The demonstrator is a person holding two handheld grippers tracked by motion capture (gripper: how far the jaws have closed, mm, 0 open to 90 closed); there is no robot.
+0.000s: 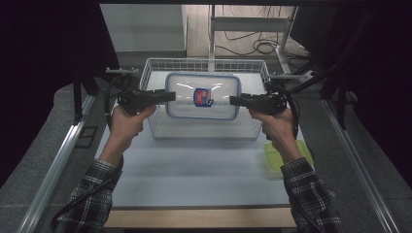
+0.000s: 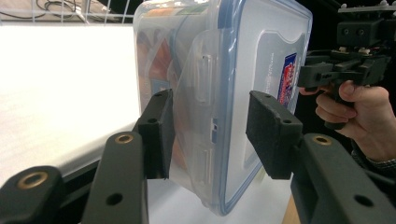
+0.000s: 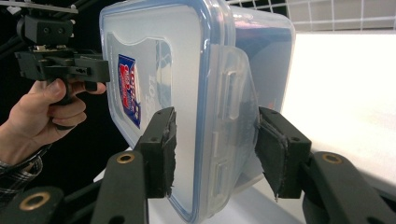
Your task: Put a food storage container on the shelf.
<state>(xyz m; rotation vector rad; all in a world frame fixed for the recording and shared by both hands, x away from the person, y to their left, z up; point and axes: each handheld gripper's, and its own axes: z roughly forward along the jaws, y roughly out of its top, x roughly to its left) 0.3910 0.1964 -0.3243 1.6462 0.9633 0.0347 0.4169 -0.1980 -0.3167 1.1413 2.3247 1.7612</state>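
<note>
While each hand-held gripper clamps one end, clear blue-rimmed lidded container, red-blue label

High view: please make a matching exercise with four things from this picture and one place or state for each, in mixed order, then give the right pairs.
Things:
1. clear lidded container
2. wire basket
3. yellow-green lid
4. left tongs

Places or states:
A. flat on the table, near the person's right forearm
B. gripping the container's left end
C. standing at the far part of the table
D. held up between both tongs, over the basket

Pairs: 1-D, 2-C, 3-A, 4-B
</note>
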